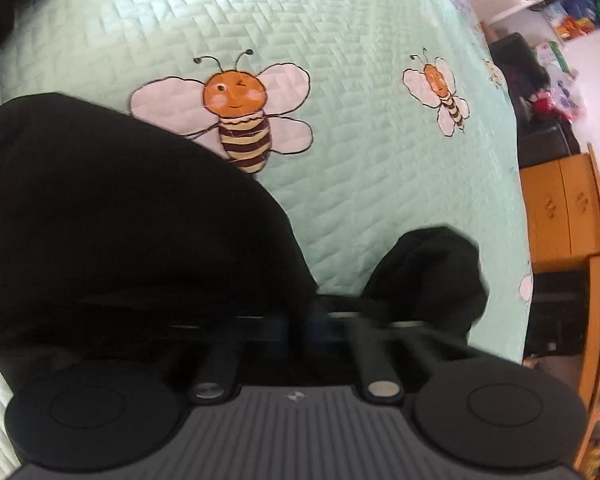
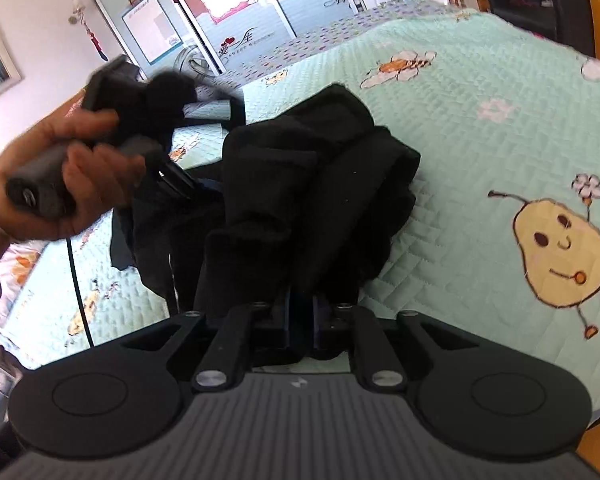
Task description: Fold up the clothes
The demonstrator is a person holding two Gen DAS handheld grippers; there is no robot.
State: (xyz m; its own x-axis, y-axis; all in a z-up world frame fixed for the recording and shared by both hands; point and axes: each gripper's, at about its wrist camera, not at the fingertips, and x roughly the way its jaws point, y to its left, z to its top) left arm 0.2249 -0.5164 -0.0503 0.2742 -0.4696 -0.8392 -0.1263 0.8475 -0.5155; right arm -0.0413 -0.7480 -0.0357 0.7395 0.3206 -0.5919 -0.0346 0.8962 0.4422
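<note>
Bee-print quilt [image 1: 380,184] under black garment [image 2: 320,184], both grippers' [image 2: 300,304] clamped tips buried in cloth.

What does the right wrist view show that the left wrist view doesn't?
Right wrist only: the person's left hand gripping the left tongs, the wardrobe doors, a pear print on the quilt. Left wrist only: the winking bee print, the wooden cabinet. Both: the black garment bunched over the mint quilt, each view's own tongs shut on the cloth.
</note>
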